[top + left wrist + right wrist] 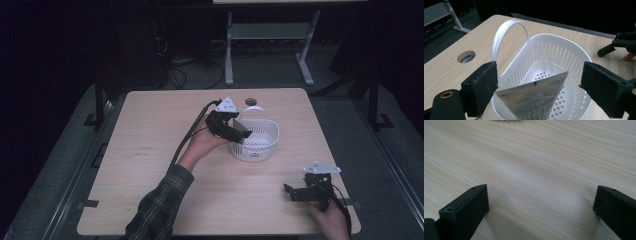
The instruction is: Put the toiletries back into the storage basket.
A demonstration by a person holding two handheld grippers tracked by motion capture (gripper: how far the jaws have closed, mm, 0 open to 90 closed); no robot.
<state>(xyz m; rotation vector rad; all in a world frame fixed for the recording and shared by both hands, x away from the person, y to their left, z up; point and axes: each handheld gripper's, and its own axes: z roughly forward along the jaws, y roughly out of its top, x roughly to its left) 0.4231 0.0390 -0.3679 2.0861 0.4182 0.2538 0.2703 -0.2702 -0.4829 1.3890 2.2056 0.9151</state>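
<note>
- Silver foil sachet (536, 98) is leaning inside the white plastic basket (574, 60), its top edge sitting between the spread jaws of the left hand-held gripper (539, 90), which are gripping nothing.
- Sachet is looking light, thin and crinkly, likely slippery; pinching its flat upper edge seems best.
- Right hand-held gripper (541, 212) is resting wide open and empty on the counter (536, 165).

Matt pale wood-grain table (544, 170), glossy white plastic basket (564, 52), shiny foil packet (534, 97)
</note>
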